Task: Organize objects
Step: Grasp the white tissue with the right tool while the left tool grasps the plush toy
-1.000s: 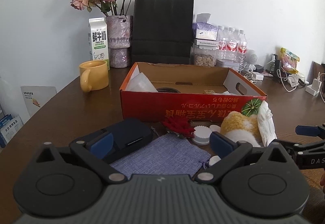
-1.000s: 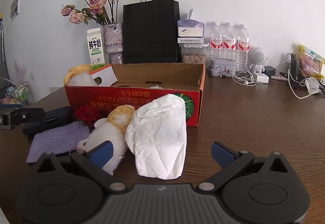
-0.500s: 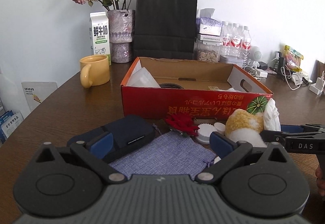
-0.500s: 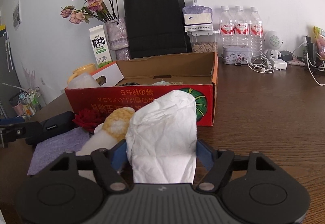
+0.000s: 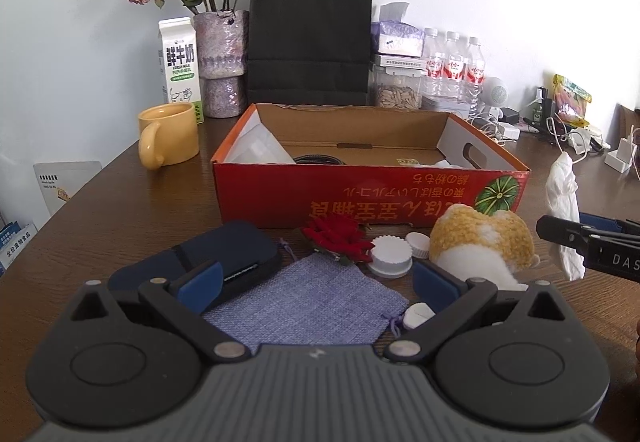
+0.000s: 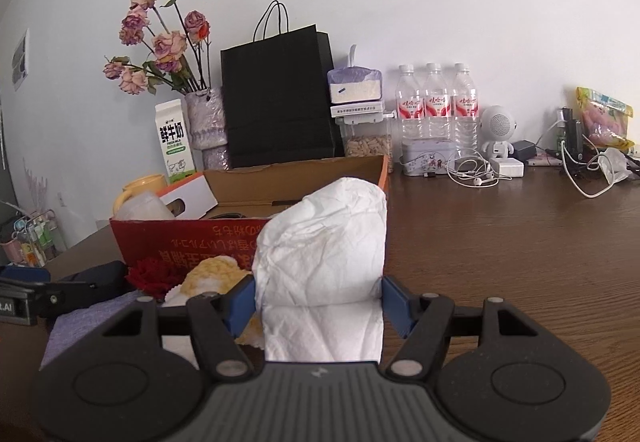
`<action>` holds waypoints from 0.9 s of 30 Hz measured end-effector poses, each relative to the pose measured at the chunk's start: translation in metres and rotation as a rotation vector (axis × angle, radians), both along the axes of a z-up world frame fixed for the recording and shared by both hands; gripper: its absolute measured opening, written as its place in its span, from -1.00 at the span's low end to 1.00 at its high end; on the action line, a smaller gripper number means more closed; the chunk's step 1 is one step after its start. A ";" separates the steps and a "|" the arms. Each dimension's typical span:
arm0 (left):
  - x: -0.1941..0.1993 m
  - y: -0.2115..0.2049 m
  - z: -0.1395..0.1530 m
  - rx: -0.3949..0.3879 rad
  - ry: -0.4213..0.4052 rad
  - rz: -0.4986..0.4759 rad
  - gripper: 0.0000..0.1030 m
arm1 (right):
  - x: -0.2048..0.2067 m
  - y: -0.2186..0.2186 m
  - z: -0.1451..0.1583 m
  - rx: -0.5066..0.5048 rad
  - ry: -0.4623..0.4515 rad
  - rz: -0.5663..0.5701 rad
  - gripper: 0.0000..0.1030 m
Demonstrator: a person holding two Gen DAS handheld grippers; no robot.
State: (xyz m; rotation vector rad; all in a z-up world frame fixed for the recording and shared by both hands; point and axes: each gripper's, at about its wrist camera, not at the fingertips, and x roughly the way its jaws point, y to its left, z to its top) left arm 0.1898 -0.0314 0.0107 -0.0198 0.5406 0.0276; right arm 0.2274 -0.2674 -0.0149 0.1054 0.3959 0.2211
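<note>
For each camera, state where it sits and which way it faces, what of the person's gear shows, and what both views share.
Left wrist view: rides the left gripper, looking across the dark wooden table at the red cardboard box; its open fingers frame a lilac cloth pouch; the right gripper enters from the right.
Right wrist view: rides the right gripper, facing the box from its right end, pads clamping a white crumpled paper bundle.
Shared: box, bundle, black paper bag, yellow knitted toy.

Three water bottles [image 6: 436, 101], one red box [image 5: 370, 177], one yellow mug [image 5: 168, 139], two white caps [image 5: 392, 256]
</note>
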 end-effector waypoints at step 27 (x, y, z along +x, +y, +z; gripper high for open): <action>0.048 -0.092 -0.020 0.026 0.113 -0.168 1.00 | -0.008 -0.032 -0.002 0.019 -0.034 -0.072 0.31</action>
